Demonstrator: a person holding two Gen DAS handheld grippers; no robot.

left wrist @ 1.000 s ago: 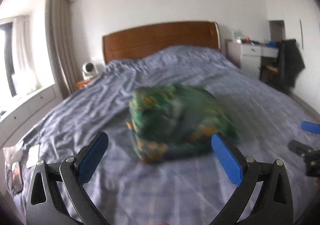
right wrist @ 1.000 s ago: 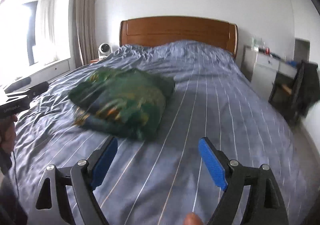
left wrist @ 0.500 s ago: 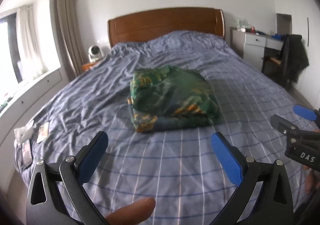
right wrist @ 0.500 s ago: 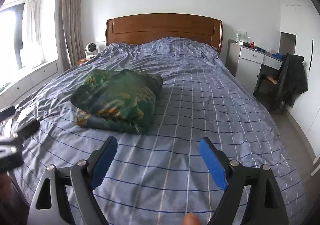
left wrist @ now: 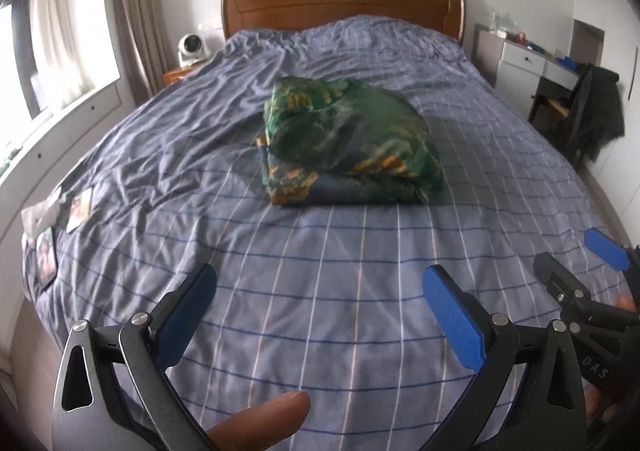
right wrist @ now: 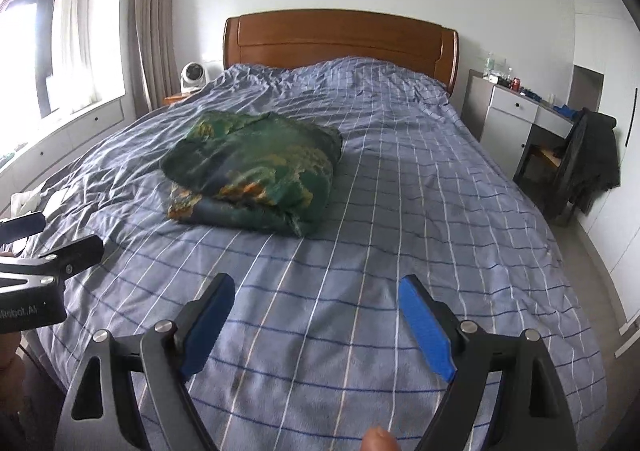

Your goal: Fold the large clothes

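On the far left of the bed (left wrist: pixel 120 187), near its edge, lie a few small cards and a crumpled white paper (left wrist: pixel 40 211). Further right, a small white fan (right wrist: pixel 194 77) stands on the nightstand beside the wooden headboard (right wrist: pixel 340 39). At the middle of the blue checked cover rests the folded green patterned garment (left wrist: pixel 348 147), a compact bundle apart from both tools. Nearer the foot, the left gripper (left wrist: pixel 320 315) hovers above the cover with its blue pads spread wide and nothing between them. To its right, the right gripper (right wrist: pixel 316 325) is likewise spread wide and empty. At the far right, a dark jacket (right wrist: pixel 592 159) hangs on a chair by the white desk (right wrist: pixel 516 107).
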